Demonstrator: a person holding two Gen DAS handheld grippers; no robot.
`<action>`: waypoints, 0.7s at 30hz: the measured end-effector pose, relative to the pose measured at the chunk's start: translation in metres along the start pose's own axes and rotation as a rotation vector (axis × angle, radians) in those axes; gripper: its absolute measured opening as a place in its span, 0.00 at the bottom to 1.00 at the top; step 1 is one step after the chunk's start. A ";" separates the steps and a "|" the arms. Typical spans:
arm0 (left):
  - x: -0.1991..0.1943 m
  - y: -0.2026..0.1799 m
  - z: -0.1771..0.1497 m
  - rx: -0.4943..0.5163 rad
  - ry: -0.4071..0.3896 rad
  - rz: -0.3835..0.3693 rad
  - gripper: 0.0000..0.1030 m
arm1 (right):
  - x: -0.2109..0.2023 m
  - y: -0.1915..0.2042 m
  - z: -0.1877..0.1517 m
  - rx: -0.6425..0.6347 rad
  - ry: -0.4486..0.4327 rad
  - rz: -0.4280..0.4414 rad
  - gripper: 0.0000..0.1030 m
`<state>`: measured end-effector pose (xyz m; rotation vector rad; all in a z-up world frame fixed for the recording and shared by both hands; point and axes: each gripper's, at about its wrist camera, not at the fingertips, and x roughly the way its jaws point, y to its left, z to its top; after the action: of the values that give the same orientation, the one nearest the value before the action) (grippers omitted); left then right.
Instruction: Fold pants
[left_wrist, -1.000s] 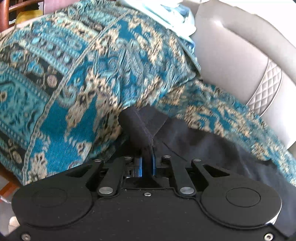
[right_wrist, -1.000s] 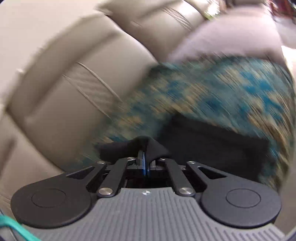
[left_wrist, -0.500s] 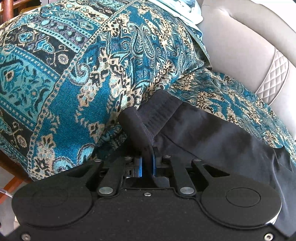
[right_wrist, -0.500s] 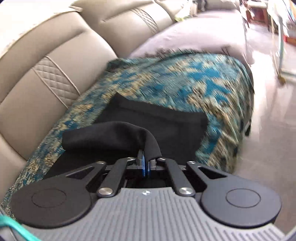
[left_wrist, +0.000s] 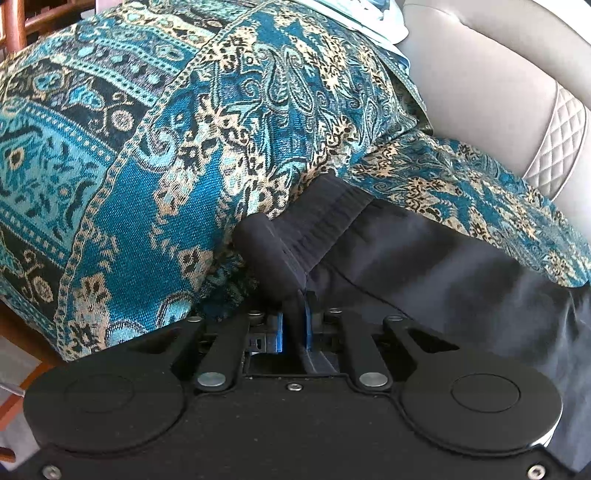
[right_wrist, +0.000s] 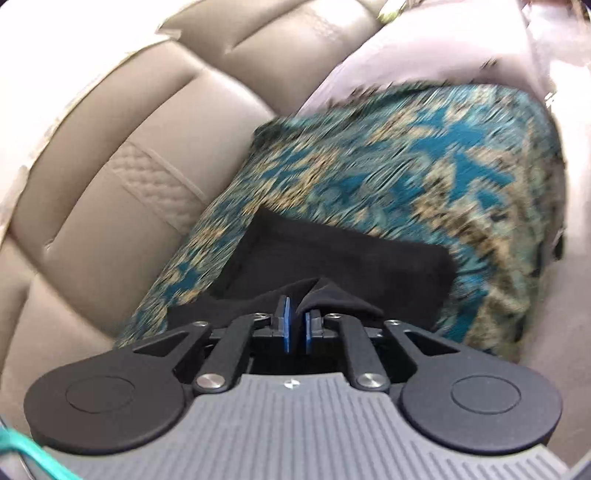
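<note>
The black pants (left_wrist: 424, 266) lie spread on a teal-and-tan patterned throw (left_wrist: 155, 155) draped over a sofa seat; the ribbed elastic waistband (left_wrist: 325, 218) shows in the left wrist view, butted against the throw-covered armrest, with one corner of it rolled up into a thick fold (left_wrist: 266, 258); in the blurred right wrist view the pants (right_wrist: 332, 258) appear as a flat dark rectangle on the throw, its near edge bunched up in a peak (right_wrist: 321, 295).
</note>
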<state>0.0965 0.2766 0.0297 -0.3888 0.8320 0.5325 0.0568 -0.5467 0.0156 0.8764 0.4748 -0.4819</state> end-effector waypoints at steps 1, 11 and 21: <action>0.000 0.000 0.000 0.002 -0.001 0.000 0.11 | 0.004 0.001 -0.001 -0.006 0.026 0.006 0.18; 0.001 0.001 0.001 0.006 0.000 -0.001 0.13 | 0.009 0.014 0.001 -0.108 -0.114 -0.185 0.06; 0.001 0.001 0.000 0.023 -0.006 -0.008 0.14 | -0.007 0.008 -0.008 -0.264 -0.171 -0.445 0.09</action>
<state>0.0967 0.2773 0.0291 -0.3691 0.8297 0.5165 0.0542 -0.5346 0.0198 0.4673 0.5630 -0.8726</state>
